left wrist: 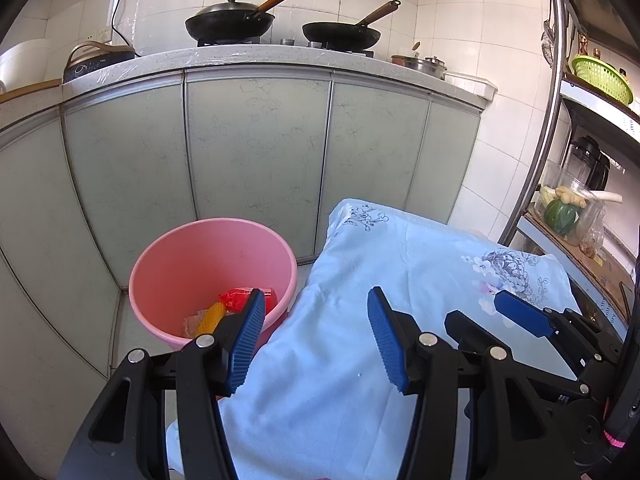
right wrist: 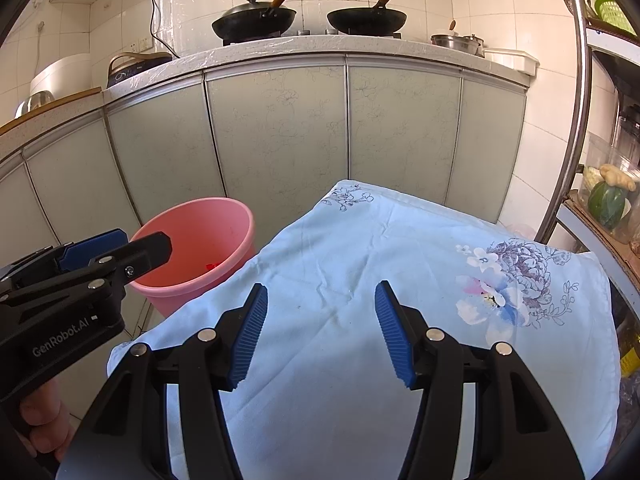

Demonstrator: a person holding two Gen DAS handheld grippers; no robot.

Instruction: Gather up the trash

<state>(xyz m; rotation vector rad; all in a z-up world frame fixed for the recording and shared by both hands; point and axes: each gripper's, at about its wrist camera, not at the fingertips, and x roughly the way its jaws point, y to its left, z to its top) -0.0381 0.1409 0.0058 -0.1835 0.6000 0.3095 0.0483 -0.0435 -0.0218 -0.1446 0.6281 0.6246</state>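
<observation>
A pink bucket (left wrist: 160,252) stands on the floor left of a table draped in a light blue floral cloth (left wrist: 400,248). Inside the bucket lie a red wrapper (left wrist: 240,297) and a yellow piece of trash (left wrist: 211,316). My left gripper (left wrist: 316,292) hovers open over the cloth's left edge, beside the bucket, with nothing between its fingers. My right gripper (right wrist: 322,286) is open and empty above the middle of the cloth (right wrist: 360,240). In the right wrist view the bucket (right wrist: 224,216) sits at the left, with the left gripper (right wrist: 138,242) over its near rim. The right gripper (left wrist: 474,308) also shows in the left wrist view.
Grey-green cabinet doors (left wrist: 256,140) close off the far side, under a counter with two woks (left wrist: 230,20) and a rice cooker (right wrist: 136,66). A metal rack (left wrist: 548,120) with vegetables and a green basket (left wrist: 602,76) stands at the right. A hand (right wrist: 40,420) holds the left gripper.
</observation>
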